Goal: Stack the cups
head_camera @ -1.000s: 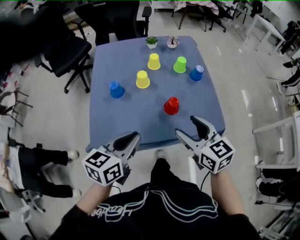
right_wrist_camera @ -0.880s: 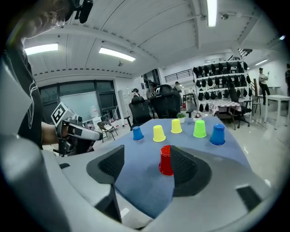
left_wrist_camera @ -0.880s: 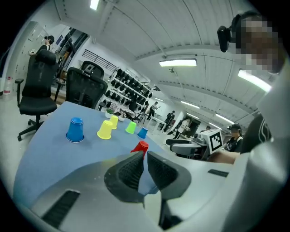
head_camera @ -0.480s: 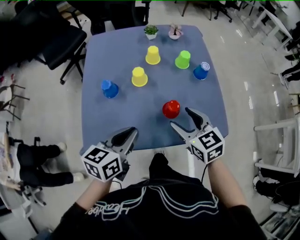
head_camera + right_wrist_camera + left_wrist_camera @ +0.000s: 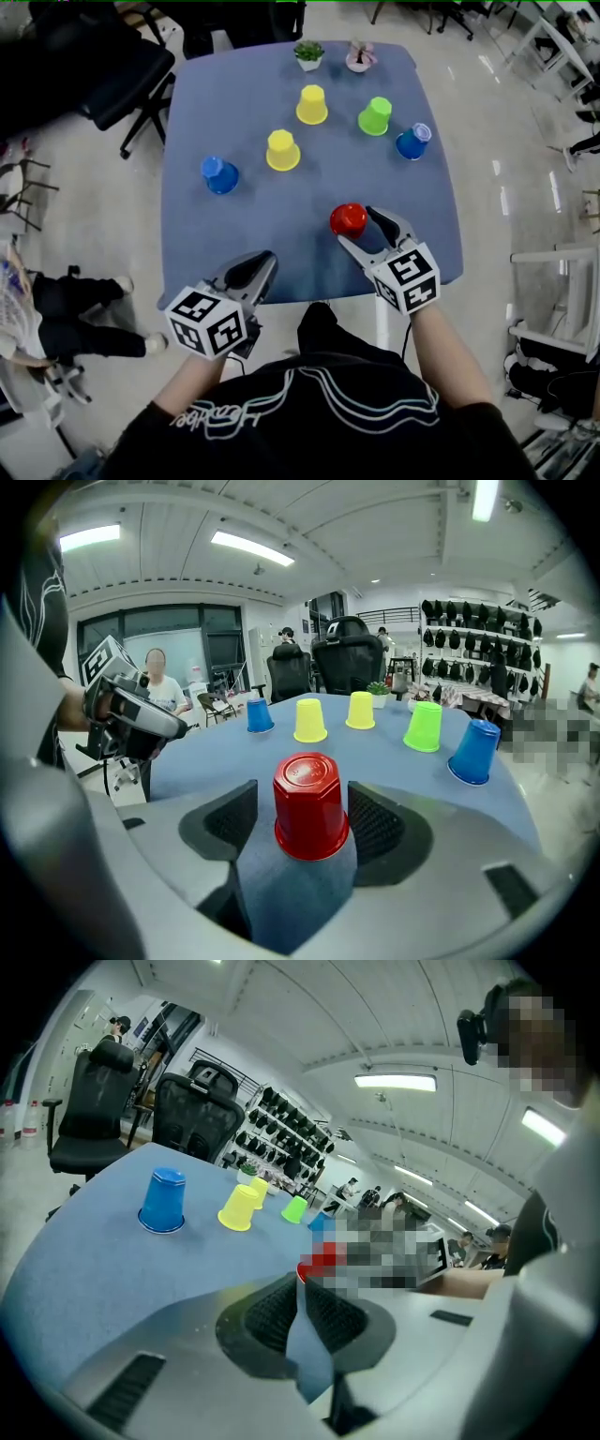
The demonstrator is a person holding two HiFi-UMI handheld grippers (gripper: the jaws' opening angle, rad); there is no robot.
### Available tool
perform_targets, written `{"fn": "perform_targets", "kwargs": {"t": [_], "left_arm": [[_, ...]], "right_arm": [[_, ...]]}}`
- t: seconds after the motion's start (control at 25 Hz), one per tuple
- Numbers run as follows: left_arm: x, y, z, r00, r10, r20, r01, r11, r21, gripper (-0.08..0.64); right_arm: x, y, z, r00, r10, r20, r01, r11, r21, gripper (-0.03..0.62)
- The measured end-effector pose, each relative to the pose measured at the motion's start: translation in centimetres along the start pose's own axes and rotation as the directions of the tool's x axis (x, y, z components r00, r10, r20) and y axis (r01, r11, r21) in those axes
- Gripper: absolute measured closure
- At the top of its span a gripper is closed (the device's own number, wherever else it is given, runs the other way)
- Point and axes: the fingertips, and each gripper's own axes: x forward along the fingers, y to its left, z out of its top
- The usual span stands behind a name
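Several upside-down cups stand on the blue table (image 5: 234, 234): two yellow (image 5: 311, 104) (image 5: 281, 150), a green one (image 5: 375, 115), two blue (image 5: 219, 174) (image 5: 412, 142) and a red cup (image 5: 348, 218) nearest me. My right gripper (image 5: 357, 226) is open, its jaws either side of the red cup (image 5: 309, 805) with a small gap on each side. My left gripper (image 5: 261, 261) hovers at the table's front edge, left of the red cup, with its jaws close together and nothing between them (image 5: 302, 1309). In the left gripper view the red cup (image 5: 315, 1264) is half hidden.
Two small potted plants (image 5: 308, 54) (image 5: 360, 56) sit at the table's far edge. Black office chairs (image 5: 112, 66) stand to the back left. White tables (image 5: 562, 272) are on the right. A person's feet (image 5: 94, 300) rest on the floor at left.
My right gripper has moved forward over the table, and its open jaws now stand on either side of the red cup. The left gripper has barely shifted.
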Motion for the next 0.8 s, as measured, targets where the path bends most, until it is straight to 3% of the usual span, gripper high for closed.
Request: {"fn": "perform_targets", "kwargs": {"t": [0.36,0.8], "left_arm": [[0.3,1.1,0.0,1.0,0.015,-0.012,-0.015,1.0,-0.005,0.512],[-0.5,2.1,-0.2,1.0,0.029,-0.006,-0.029,0.999,-0.019,0.512]], "right_arm": [[0.8,-0.6,-0.1,1.0,-0.005,-0.007,0.005,1.0,0.003,0.33],[0.8,0.5,0.9,1.0,0.009,0.011,-0.009,1.0,-0.016,0.339]]}}
